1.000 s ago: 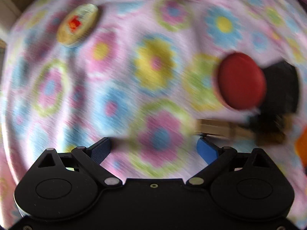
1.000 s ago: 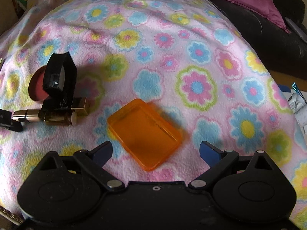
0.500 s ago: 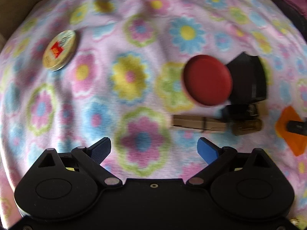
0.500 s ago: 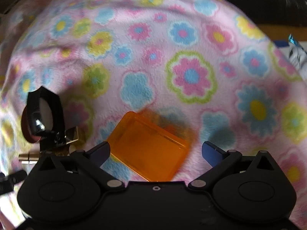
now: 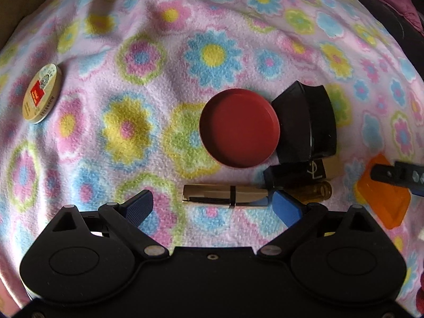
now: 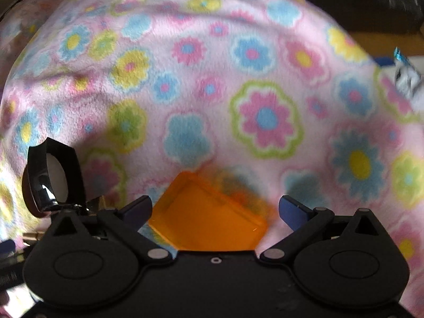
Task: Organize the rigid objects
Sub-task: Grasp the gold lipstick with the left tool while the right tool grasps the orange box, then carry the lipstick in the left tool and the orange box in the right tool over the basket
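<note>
Between placements: right gripper (image 6: 214,208) gaping above the orange box (image 6: 206,225), left gripper (image 5: 212,206) likewise released (nothing held), probably reaching next for the gold tube (image 5: 225,194).

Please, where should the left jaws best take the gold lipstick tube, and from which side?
Probably from above, across the middle of the gold lipstick tube, near its dark band. It lies flat and long; its right end touches the black box, so the middle is freer.

Flowered blanket (image 5: 212,53) under red lid (image 5: 238,129), orange box (image 6: 209,222)
</note>
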